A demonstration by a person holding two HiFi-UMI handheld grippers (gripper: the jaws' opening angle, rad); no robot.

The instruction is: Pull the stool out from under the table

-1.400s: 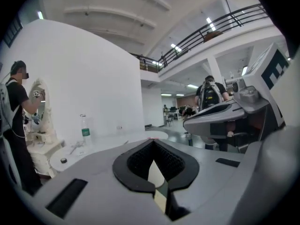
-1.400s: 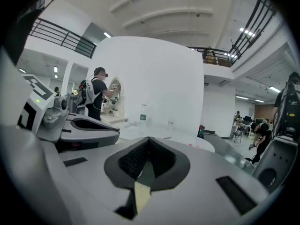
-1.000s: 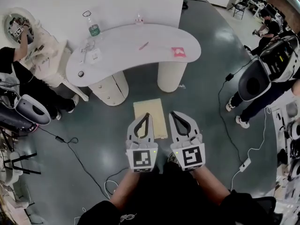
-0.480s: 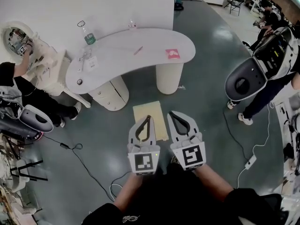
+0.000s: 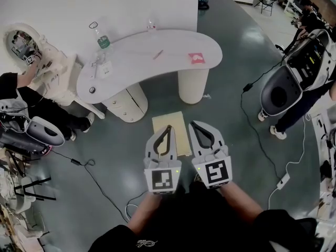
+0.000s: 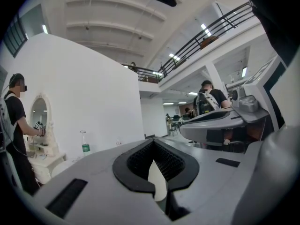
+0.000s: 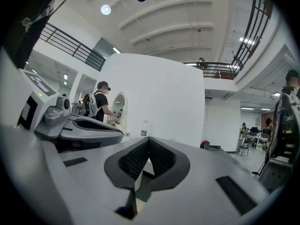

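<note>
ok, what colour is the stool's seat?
The stool seat is plain pale yellow, clearest in the head view.

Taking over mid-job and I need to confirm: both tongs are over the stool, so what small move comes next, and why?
Probably open the left tongs and right tongs and lower them to the near edge of the stool. Both are shut and empty above it, and it stands on the floor in front of the table, so nothing grips it yet.

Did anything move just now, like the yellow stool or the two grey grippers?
Nothing visibly moved. The pale yellow square stool stays on the floor in front of the white curved table, and the left gripper and right gripper stay shut, holding nothing.
</note>
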